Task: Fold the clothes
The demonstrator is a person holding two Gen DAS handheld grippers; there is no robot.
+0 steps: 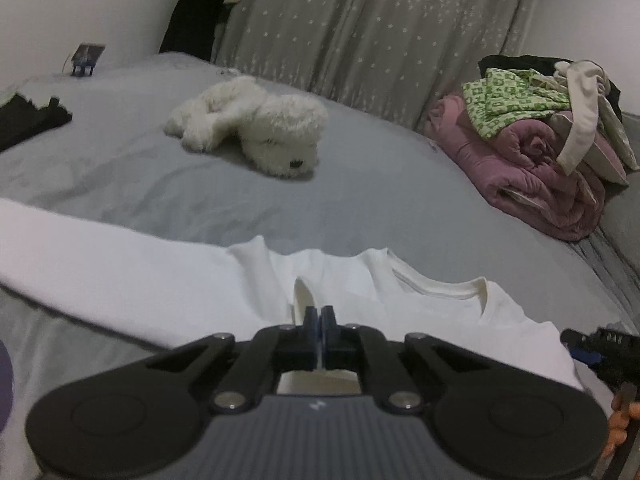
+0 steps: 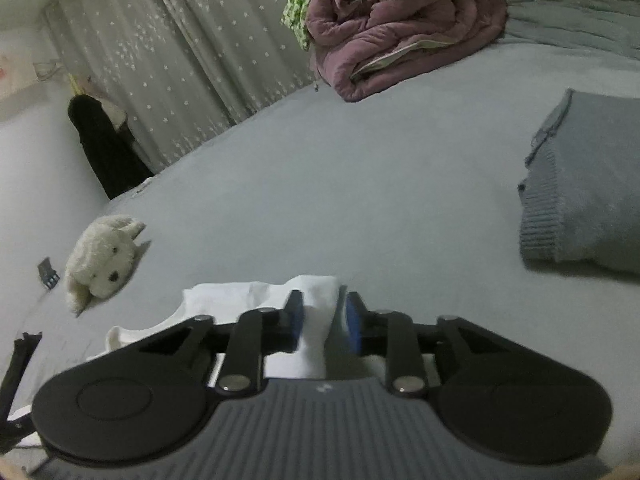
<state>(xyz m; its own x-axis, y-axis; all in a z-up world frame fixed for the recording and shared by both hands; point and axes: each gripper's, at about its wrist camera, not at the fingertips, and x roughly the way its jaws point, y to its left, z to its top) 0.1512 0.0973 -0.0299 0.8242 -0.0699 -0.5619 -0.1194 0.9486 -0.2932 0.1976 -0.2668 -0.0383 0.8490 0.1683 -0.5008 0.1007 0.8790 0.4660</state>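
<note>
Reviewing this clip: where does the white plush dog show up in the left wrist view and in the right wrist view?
Left wrist: the white plush dog lies upper centre on the grey bed sheet, beyond the white shirt.
Right wrist: the dog sits at the left edge, mid-height, left of the gripper.
Shared landmark: the rolled pink quilt, at right in the left wrist view, top centre in the right wrist view.

Both my feeds are dim, soft and grainy under flat indoor light. The plush dog [image 1: 256,124] throws a faint shadow on the bed [image 1: 360,200]. Fisheye bends the curtain [image 1: 360,20] and darkens the corners. The white shirt [image 1: 120,264] blows out, its left edge blurred.
</note>
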